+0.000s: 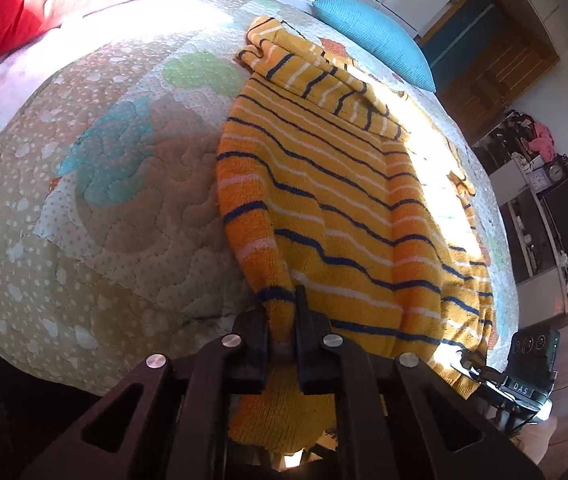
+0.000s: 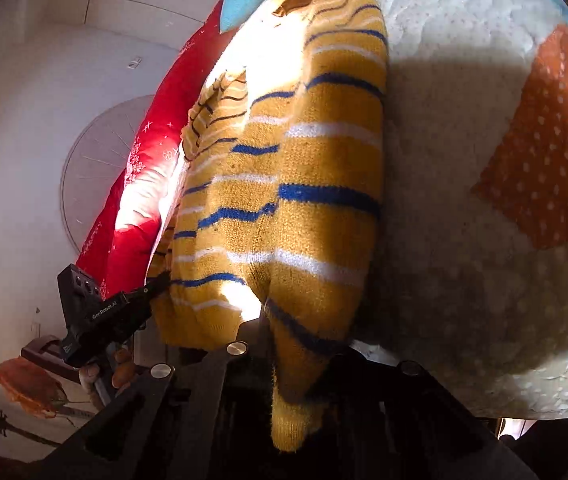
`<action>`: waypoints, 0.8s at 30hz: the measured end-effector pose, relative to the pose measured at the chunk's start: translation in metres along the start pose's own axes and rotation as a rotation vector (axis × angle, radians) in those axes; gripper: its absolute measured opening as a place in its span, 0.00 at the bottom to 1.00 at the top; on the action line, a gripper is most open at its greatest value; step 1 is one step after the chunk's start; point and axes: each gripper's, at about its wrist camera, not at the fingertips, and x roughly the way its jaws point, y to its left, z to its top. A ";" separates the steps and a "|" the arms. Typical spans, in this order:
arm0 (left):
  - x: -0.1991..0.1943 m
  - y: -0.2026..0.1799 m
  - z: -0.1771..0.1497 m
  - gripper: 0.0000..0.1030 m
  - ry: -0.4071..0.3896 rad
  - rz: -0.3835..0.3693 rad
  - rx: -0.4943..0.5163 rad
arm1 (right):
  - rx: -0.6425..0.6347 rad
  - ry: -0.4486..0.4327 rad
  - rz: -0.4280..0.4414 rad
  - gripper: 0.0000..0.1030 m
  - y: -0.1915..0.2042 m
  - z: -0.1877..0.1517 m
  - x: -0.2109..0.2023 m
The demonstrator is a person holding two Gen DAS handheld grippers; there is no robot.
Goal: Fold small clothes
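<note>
**Q:** Sweater (image 1: 324, 208), striped yellow knit — where does it lie?

**A:** Spread along a quilted bedspread (image 1: 96, 200) patterned with dots and coloured patches. Navy and white stripes cross the body. One sleeve is folded over the upper part, near a blue cushion (image 1: 376, 36). A red pillow (image 1: 44, 4) lies along the far side of the bed.

**Q:** How does the garment sit relative to the left gripper (image 1: 284, 320)?

**A:** The near hem runs straight into it. The two black fingers (image 1: 308, 332) stand pressed together with a bunched fold of knit pinched between them. The rest of the garment fans away from the fingertips across the bed, and a little fabric hangs below the grip.

**Q:** And the right gripper (image 2: 284, 344)?

**A:** Right wrist view: the other near corner of the hem passes down between its fingers, which have likewise closed on the knit. A tail of yellow fabric hangs below the grip, in front of the dark linkage. The body of the sweater extends up and away from the fingertips, sunlit on its left half.

**Q:** Are both tools visible to each other?

**A:** Yes. Each wrist view shows the opposite gripper at the sweater's near edge, on the far corner from the camera.
</note>
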 end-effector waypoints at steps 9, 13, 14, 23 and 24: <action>-0.065 -0.027 -0.037 0.08 -0.053 -0.059 0.082 | -0.127 -0.031 0.046 0.08 0.031 -0.021 -0.073; -0.051 -0.018 -0.047 0.08 -0.028 -0.024 0.063 | -0.074 0.009 0.024 0.08 0.014 -0.030 -0.068; -0.047 -0.014 -0.045 0.08 -0.013 -0.026 0.039 | -0.054 0.011 0.026 0.08 0.011 -0.028 -0.064; -0.044 -0.020 0.028 0.08 -0.114 -0.087 -0.006 | -0.116 -0.076 0.063 0.08 0.044 0.045 -0.060; -0.042 -0.025 0.040 0.08 -0.131 -0.083 -0.003 | -0.131 -0.096 0.060 0.08 0.051 0.058 -0.058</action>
